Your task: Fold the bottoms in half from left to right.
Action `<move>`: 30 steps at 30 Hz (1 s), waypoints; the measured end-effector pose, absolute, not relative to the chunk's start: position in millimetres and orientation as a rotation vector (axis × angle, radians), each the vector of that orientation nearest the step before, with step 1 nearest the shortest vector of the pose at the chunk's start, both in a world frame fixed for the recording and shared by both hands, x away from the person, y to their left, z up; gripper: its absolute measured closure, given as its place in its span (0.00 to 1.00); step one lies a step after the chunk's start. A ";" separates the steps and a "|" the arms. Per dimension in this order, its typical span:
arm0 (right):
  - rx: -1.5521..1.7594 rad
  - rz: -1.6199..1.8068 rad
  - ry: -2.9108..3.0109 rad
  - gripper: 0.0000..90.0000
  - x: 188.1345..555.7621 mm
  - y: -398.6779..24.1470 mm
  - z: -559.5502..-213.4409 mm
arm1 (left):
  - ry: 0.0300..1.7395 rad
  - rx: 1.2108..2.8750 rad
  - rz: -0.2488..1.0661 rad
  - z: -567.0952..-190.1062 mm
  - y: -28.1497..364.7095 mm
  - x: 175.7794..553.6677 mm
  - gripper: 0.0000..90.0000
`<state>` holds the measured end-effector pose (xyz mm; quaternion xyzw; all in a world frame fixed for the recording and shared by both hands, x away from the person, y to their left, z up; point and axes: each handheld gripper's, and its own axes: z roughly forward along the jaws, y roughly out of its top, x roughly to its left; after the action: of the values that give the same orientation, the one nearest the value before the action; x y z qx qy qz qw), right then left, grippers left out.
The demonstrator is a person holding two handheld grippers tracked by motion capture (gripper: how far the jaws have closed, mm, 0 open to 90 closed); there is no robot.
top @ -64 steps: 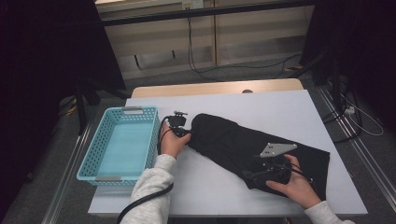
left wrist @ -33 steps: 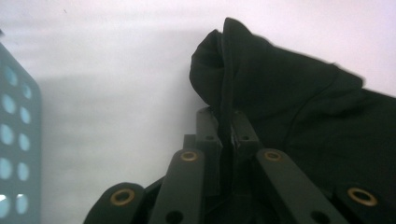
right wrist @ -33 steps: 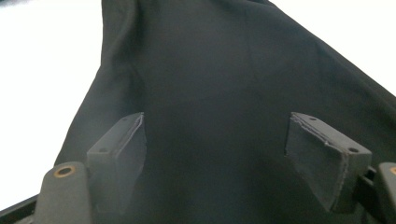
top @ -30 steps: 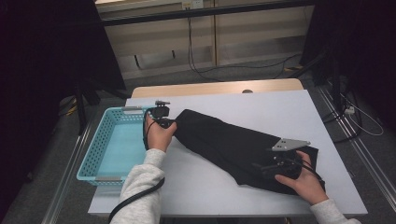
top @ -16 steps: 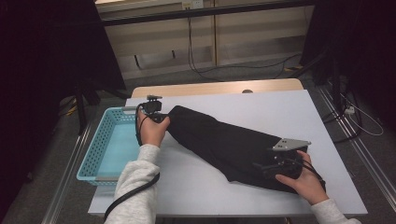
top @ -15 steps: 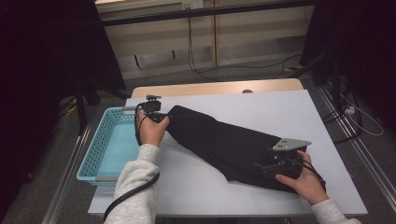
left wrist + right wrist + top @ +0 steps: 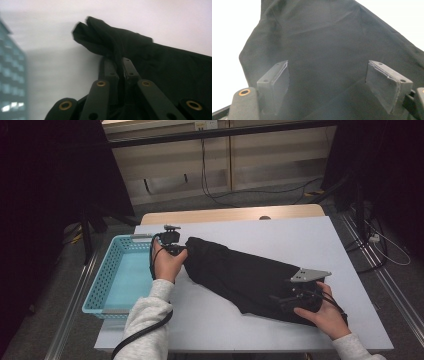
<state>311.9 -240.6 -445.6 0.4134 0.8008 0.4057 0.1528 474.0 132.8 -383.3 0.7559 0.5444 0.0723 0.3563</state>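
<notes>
Where black cloth (image 7: 245, 277) spans table (image 7: 300, 235), basket (image 7: 117, 275) beside

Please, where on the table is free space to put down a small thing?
Free patches: the far right of the table beyond the black cloth, the near strip before it between the two sleeves, and the blue basket. Crowded: the diagonal middle, where the left tool pinches the cloth and the right tool rests on it.
</notes>
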 end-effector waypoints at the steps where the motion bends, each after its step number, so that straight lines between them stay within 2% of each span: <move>1: 1.185 1.163 2.298 0.22 311.9 -240.5 -445.8 | 1.395 1.957 0.179 -384.1 130.4 472.4 0.95; 14: 1.181 1.159 2.310 0.22 311.5 -239.5 -446.9 | 1.211 2.031 0.082 -399.2 88.4 447.8 0.95; 22: 1.180 1.162 2.318 0.21 311.4 -239.3 -447.8 | 1.129 2.063 0.067 -409.5 70.1 436.8 0.95; 30: 1.181 1.151 2.330 0.21 311.7 -237.1 -449.8 | 1.011 2.072 0.074 -401.3 51.8 424.8 0.95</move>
<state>311.7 -237.1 -449.8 0.4096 0.8078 0.3992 0.1429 424.8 51.8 -401.3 0.8210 0.4007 0.0293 0.4055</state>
